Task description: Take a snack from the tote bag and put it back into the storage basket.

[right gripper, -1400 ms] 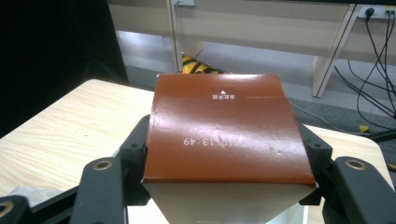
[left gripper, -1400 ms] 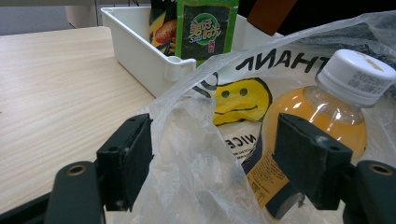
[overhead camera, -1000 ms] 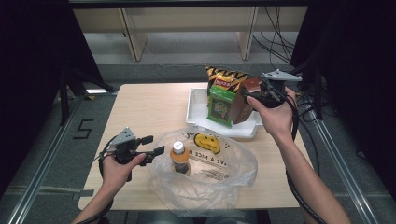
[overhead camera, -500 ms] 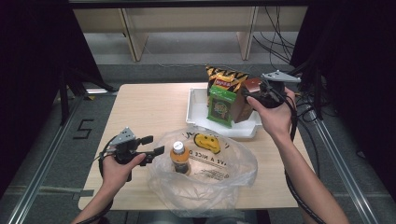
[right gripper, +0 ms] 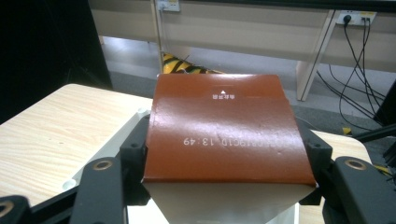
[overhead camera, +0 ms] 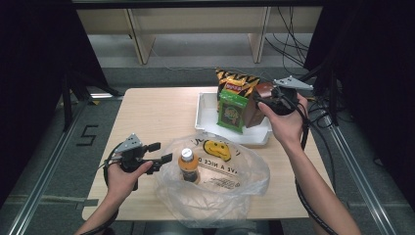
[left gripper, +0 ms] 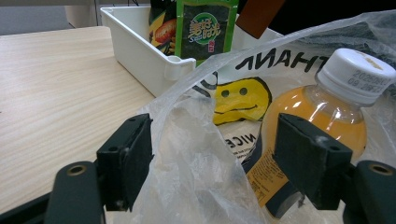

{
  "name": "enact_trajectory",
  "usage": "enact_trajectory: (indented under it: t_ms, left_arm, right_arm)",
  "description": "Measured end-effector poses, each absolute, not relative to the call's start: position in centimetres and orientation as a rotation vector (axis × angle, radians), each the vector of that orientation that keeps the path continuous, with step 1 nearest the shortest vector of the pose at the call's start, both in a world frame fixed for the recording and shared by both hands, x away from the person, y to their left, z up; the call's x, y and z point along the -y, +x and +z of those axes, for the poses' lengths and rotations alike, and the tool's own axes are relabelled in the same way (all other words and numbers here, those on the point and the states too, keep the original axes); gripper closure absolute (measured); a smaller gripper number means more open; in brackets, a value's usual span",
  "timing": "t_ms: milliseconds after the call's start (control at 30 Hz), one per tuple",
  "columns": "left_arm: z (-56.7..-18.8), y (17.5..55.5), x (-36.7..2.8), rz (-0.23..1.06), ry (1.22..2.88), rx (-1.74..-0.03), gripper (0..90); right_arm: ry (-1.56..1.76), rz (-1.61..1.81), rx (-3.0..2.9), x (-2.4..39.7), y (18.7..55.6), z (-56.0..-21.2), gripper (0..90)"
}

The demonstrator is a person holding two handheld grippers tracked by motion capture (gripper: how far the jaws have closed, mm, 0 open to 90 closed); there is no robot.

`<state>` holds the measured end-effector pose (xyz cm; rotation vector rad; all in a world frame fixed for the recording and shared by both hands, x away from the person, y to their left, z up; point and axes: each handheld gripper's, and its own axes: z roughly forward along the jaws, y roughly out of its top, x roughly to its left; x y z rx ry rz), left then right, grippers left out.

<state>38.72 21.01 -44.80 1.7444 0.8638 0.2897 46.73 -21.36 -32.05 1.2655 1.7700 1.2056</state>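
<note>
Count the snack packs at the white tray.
3: a tiger-striped chip bag at the back of the white tray, a green seaweed pack in front, a brown box in the right claw. More may hide behind.

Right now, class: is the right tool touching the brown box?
Touching. In the right gripper view the right tool has a jaw pressed against each side of the brown box, which sits clamped between them.

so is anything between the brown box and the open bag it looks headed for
Nothing visible blocks it. The right tool holds the brown box above the white tray; the bare tabletop lies between tray and plastic bag. Inside the bag, the orange bottle stands at its left, leaving room to the right.
</note>
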Motion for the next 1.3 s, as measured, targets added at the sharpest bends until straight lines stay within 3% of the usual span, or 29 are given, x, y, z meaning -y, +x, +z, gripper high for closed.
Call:
enact_trajectory:
  t_ms: [1300]
  left_arm:
    - [-44.9, 38.8, -20.9, 0.279, 1.736, -0.871, 27.5]
  right_arm:
    - [1.396, 1.108, -1.785, 21.5, 48.6, -35.4, 38.9]
